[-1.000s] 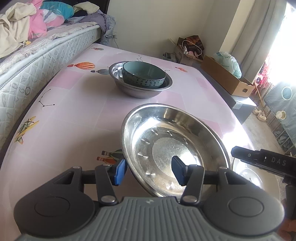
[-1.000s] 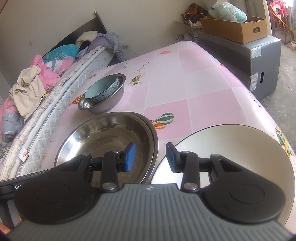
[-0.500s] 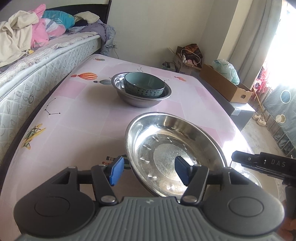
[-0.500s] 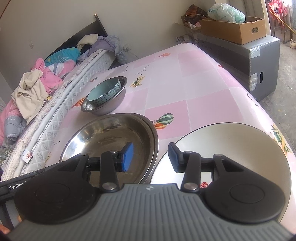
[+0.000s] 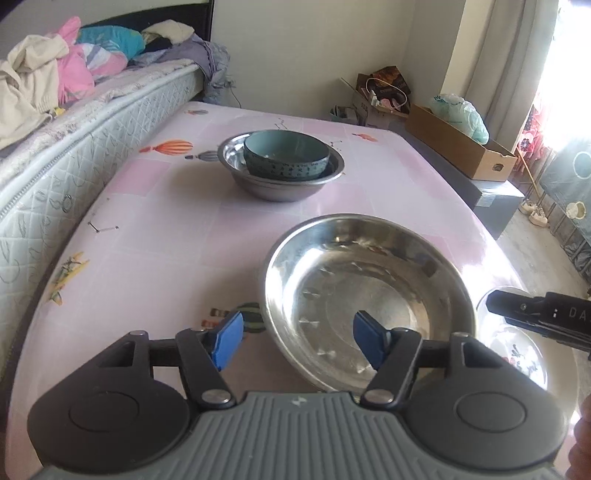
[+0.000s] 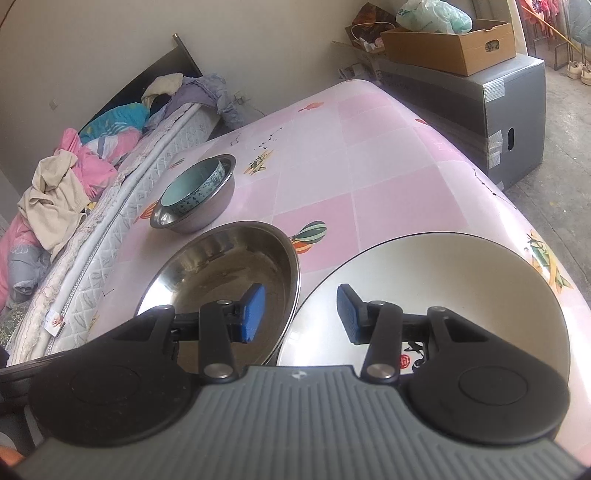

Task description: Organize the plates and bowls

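Both the left gripper (image 5: pixel 297 341) and the right gripper (image 6: pixel 297 314) hang open and empty over the wide shallow steel dish (image 5: pixel 367 295) beside the white round plate (image 6: pixel 443 280) on the pink tablecloth (image 6: pixel 388 166), so the next move seems a rim grasp to stack them.

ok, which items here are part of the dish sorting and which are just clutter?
Job items:
steel plate
white plate
steel bowl
teal bowl nested in it

Clutter:
cardboard box
plastic bag
clothes pile
mattress
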### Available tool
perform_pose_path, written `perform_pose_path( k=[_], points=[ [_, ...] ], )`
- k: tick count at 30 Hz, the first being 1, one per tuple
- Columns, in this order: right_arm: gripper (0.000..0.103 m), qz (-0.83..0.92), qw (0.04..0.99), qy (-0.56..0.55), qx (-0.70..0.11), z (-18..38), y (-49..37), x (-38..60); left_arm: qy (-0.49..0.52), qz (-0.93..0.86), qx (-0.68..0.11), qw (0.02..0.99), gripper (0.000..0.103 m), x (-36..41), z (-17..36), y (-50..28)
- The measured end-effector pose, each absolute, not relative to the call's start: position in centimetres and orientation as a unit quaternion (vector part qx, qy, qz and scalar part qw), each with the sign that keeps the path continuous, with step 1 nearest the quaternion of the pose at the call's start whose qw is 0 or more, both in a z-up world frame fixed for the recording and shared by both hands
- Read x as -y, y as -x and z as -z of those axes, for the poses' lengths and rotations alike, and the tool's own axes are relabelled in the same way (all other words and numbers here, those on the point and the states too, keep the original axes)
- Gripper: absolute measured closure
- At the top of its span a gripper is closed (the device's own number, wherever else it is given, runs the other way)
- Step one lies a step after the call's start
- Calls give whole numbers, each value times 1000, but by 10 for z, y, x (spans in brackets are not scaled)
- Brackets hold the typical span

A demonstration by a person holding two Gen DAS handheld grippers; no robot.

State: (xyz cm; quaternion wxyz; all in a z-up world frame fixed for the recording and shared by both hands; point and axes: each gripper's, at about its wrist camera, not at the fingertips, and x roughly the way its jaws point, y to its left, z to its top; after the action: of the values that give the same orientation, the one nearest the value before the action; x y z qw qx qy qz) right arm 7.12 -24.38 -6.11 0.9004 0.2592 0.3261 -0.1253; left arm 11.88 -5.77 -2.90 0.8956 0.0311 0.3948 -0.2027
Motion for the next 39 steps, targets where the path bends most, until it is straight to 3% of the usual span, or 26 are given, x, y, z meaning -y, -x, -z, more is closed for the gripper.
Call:
perform_pose_path(
  k=[8, 28, 35, 39],
  points=[
    [60, 128, 900, -274, -314, 61, -63, 251, -46, 212, -403, 889, 31, 75, 31, -121],
    [59, 205, 884, -335, -255, 69, 42, 342, -35, 305, -399, 864, 31, 109, 31, -39],
    [59, 183, 876, -359, -264, 93, 52, 359, -43, 330, -412, 848, 36, 137, 52, -19],
    [65, 172, 875, -361, -272, 102, 48, 368, -30, 349, -420, 837, 41, 151, 62, -12]
  ],
)
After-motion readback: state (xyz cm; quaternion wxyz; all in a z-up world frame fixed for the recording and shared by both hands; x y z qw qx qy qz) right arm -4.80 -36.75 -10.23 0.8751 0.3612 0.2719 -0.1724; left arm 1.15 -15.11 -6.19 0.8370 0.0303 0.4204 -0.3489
